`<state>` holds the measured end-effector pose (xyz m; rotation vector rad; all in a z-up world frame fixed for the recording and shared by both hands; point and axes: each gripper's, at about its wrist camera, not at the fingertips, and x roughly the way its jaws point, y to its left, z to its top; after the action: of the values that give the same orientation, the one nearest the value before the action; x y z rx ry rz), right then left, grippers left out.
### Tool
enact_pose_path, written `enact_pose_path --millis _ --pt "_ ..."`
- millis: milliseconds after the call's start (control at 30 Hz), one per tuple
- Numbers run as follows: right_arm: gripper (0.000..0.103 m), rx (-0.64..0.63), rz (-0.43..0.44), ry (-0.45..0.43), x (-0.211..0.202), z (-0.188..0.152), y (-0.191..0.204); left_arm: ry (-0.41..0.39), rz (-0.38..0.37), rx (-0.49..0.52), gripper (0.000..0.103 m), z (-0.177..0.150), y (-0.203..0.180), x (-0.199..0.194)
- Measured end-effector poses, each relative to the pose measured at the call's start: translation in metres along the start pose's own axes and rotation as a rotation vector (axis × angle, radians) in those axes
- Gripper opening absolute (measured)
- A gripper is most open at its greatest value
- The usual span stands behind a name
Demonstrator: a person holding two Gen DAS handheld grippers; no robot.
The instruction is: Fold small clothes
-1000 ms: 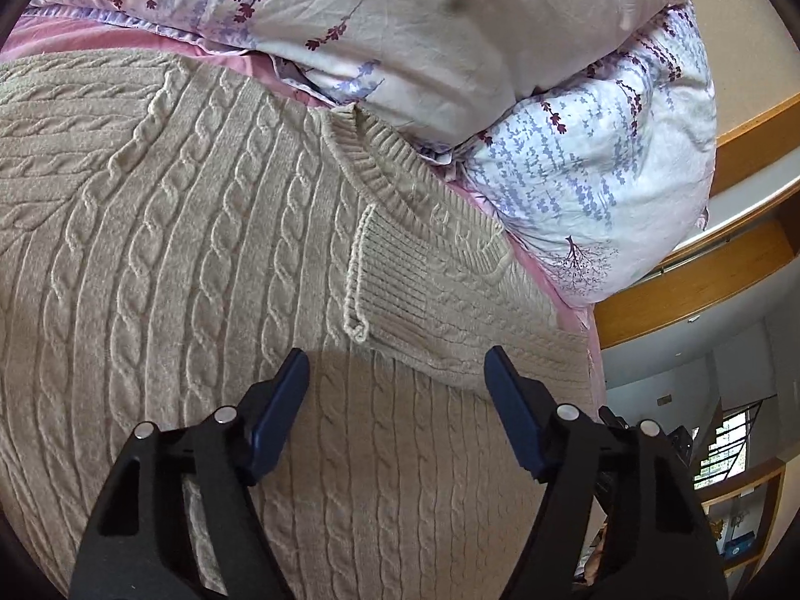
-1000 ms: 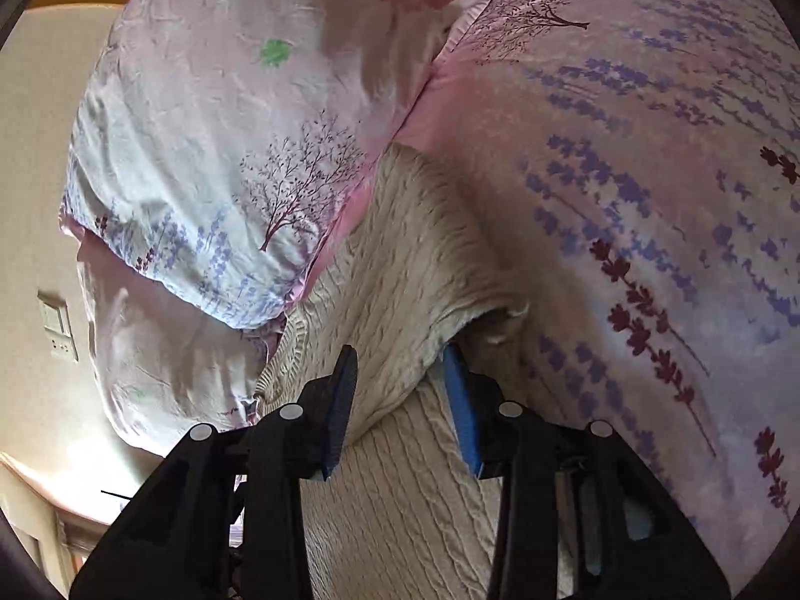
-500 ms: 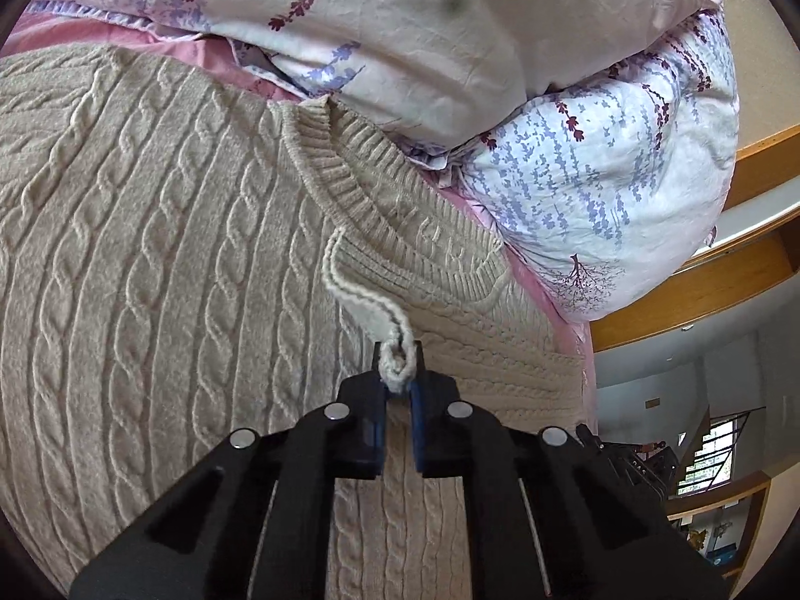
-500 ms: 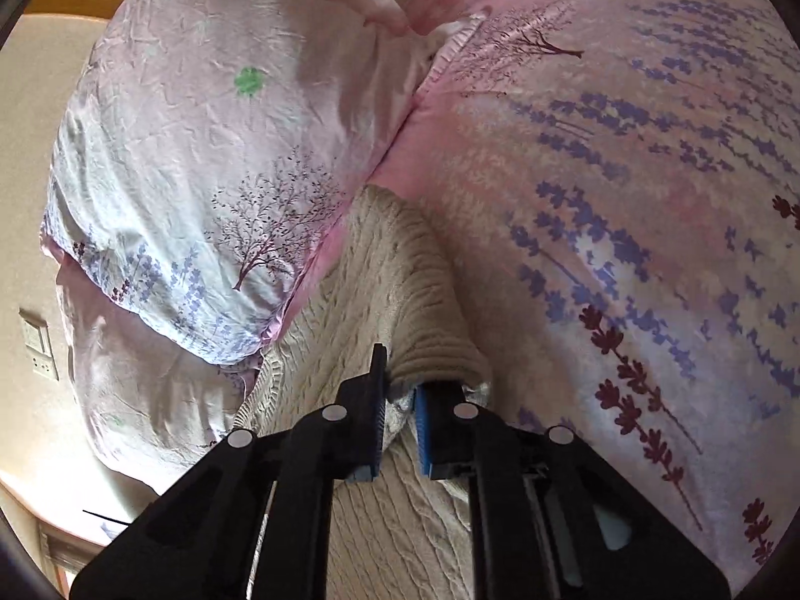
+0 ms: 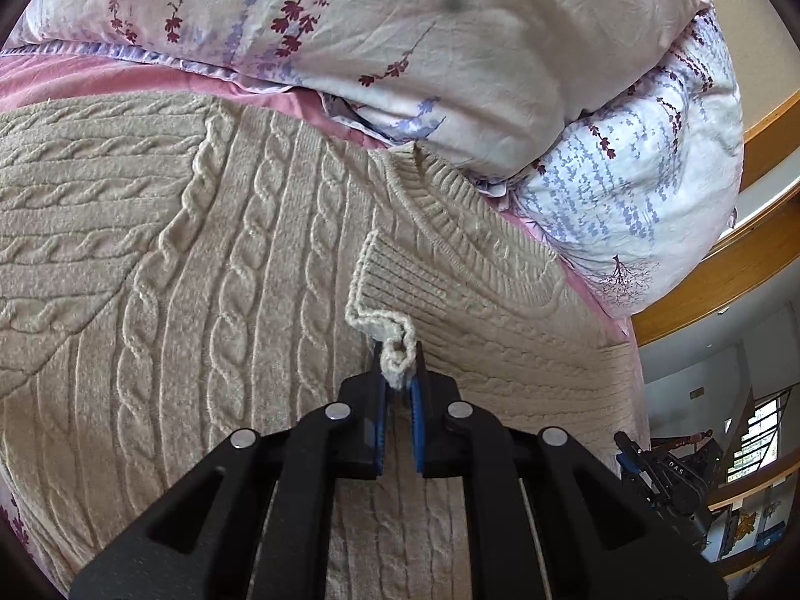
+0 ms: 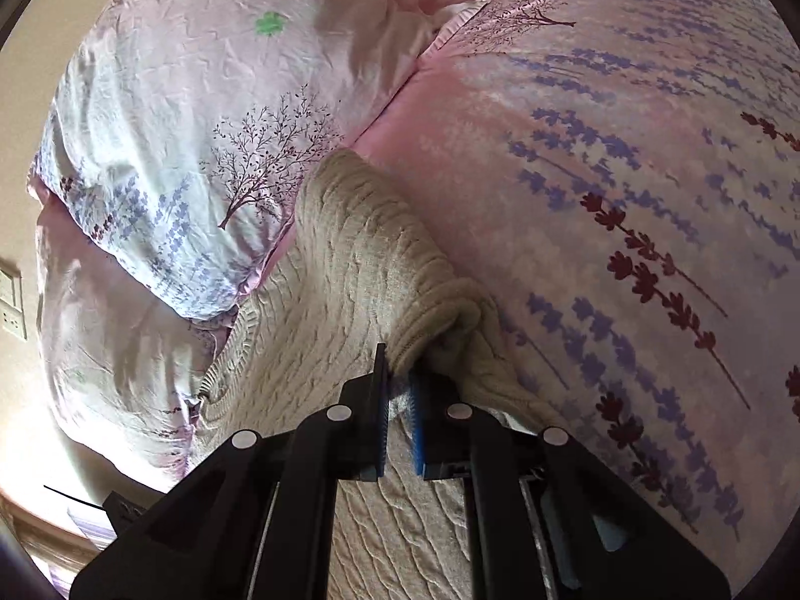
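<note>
A beige cable-knit sweater lies spread on a bed, its ribbed collar toward the pillows. A sleeve is folded across the body, and its ribbed cuff is pinched at the corner by my left gripper, which is shut on it. In the right wrist view the same sweater bulges up in a fold, and my right gripper is shut on its rolled ribbed edge. The cloth between both pairs of blue pads is lifted slightly off the layer beneath.
Floral pillows are piled just behind the collar. A pink floral duvet covers the bed to the right of the sweater. A wooden headboard edge and a wall socket lie past the pillows.
Both grippers went from open to shut, each catching sweater cloth. The left now holds the cuff corner and has drawn back a little; the right has gathered the ribbed edge into a raised fold.
</note>
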<state>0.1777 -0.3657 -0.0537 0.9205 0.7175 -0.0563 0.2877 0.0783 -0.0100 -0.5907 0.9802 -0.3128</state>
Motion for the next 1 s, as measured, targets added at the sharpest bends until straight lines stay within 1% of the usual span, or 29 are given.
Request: enact_pose_path --millis 67,167,200,233,300,333,367,400,433,467,500,633,700,767,833,867,933,1000 --pt "0.009 -0.049 -0.034 0.013 0.0 -0.002 0.009 0.001 0.015 0.015 0.011 -0.001 -0.001 -0.001" --pt "0.026 -0.071 -0.063 0.01 -0.012 -0.005 0.012 -0.01 0.021 0.034 0.016 -0.007 -0.001 -0.013" --pt "0.034 -0.092 -0.078 -0.006 -0.018 -0.007 0.015 -0.02 0.027 0.045 0.024 -0.009 0.0 -0.02" --pt "0.036 -0.12 -0.093 -0.038 -0.027 -0.01 0.019 -0.033 0.036 0.055 0.036 -0.012 0.003 -0.031" --pt "0.04 -0.195 -0.121 -0.112 -0.042 -0.016 0.033 -0.061 0.036 0.071 0.048 -0.017 0.011 -0.054" --pt "0.046 -0.246 -0.129 -0.142 -0.047 -0.019 0.044 -0.079 0.039 0.076 0.053 -0.019 0.016 -0.068" --pt "0.05 -0.318 -0.134 -0.159 -0.047 -0.023 0.059 -0.098 0.046 0.076 0.055 -0.022 0.023 -0.081" --pt "0.057 -0.388 -0.137 -0.151 -0.042 -0.027 0.073 -0.118 0.057 0.072 0.059 -0.024 0.03 -0.095" --pt "0.058 -0.453 -0.133 -0.121 -0.033 -0.032 0.087 -0.139 0.073 0.064 0.062 -0.027 0.039 -0.109" --pt "0.058 -0.52 -0.124 -0.071 -0.021 -0.039 0.1 -0.158 0.093 0.048 0.064 -0.029 0.049 -0.122" --pt "0.058 -0.579 -0.135 -0.034 -0.007 -0.047 0.112 -0.178 0.111 0.02 0.065 -0.031 0.062 -0.135" --pt "0.058 -0.75 -0.21 0.047 0.035 -0.075 0.146 -0.241 0.176 -0.14 0.064 -0.039 0.119 -0.18" --pt "0.058 -0.801 -0.25 0.073 0.049 -0.087 0.152 -0.259 0.206 -0.22 0.064 -0.043 0.143 -0.193" --pt "0.059 -0.852 -0.301 0.115 0.062 -0.098 0.152 -0.269 0.214 -0.284 0.063 -0.046 0.164 -0.203" --pt "0.062 -0.901 -0.329 0.068 0.059 -0.106 0.154 -0.273 0.212 -0.345 0.063 -0.046 0.179 -0.206" --pt "0.062 -0.901 -0.328 0.07 0.056 -0.107 0.154 -0.277 0.201 -0.377 0.063 -0.045 0.186 -0.207" --pt "0.063 -0.853 -0.289 0.087 0.048 -0.102 0.149 -0.303 0.175 -0.433 0.06 -0.042 0.198 -0.209" --pt "0.063 -0.809 -0.254 0.101 0.041 -0.095 0.143 -0.328 0.163 -0.478 0.06 -0.038 0.206 -0.21"
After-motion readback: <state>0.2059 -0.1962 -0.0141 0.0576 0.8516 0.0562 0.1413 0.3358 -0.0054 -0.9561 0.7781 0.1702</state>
